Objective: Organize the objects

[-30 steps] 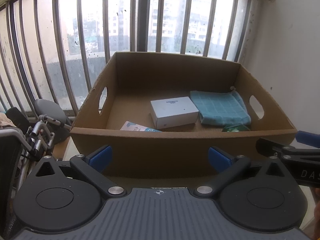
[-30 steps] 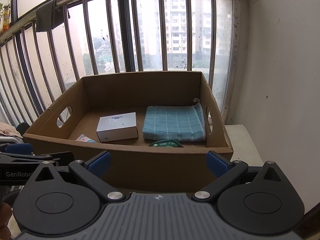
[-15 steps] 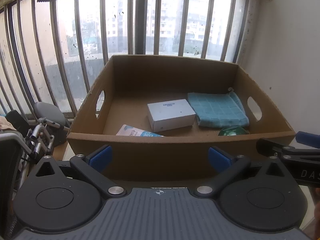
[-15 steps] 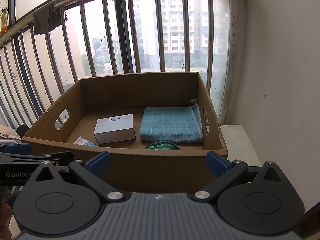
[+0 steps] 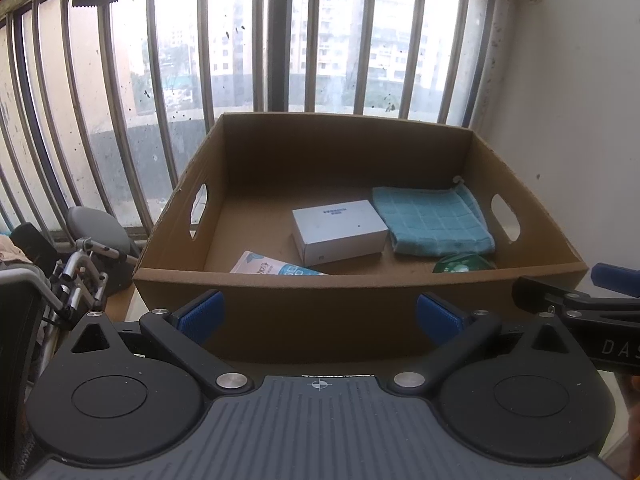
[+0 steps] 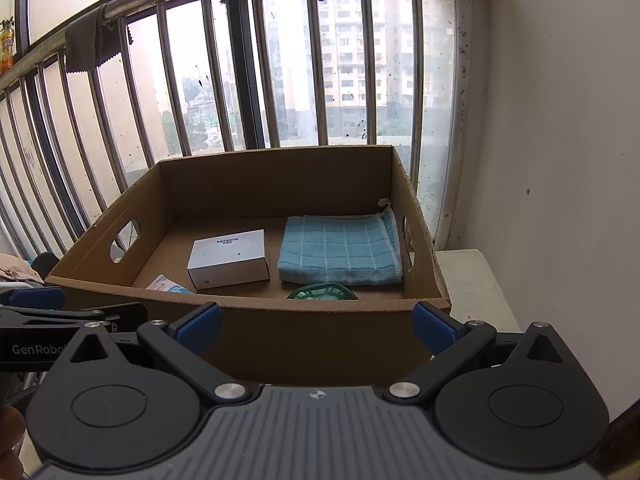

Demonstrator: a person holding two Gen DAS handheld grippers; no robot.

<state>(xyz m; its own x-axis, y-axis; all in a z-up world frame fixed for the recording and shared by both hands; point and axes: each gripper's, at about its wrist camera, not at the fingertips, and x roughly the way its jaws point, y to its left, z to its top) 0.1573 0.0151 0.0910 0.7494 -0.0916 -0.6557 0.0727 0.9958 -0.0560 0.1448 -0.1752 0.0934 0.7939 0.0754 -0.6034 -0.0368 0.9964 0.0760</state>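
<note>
An open cardboard box (image 5: 280,304) (image 6: 280,324) stands before the barred window. Inside lie a white carton (image 5: 338,230) (image 6: 230,258), a folded teal towel (image 5: 432,220) (image 6: 338,250), a white-and-blue packet (image 5: 272,269) (image 6: 166,284) at the front left and a green round object (image 5: 460,263) (image 6: 322,292), partly hidden by the front wall. My left gripper (image 5: 318,314) is open and empty in front of the box. My right gripper (image 6: 316,322) is open and empty beside it; its fingers (image 5: 560,300) show in the left wrist view.
Window bars (image 6: 256,80) run behind the box. A white wall (image 6: 560,160) stands on the right, with a pale ledge (image 6: 472,280) below it. A folded wheelchair (image 5: 72,272) stands at the left. A dark cloth (image 6: 96,44) hangs on the rail.
Both grippers have drawn back and risen a little, so more of the box floor and its contents shows. Both stay open.
</note>
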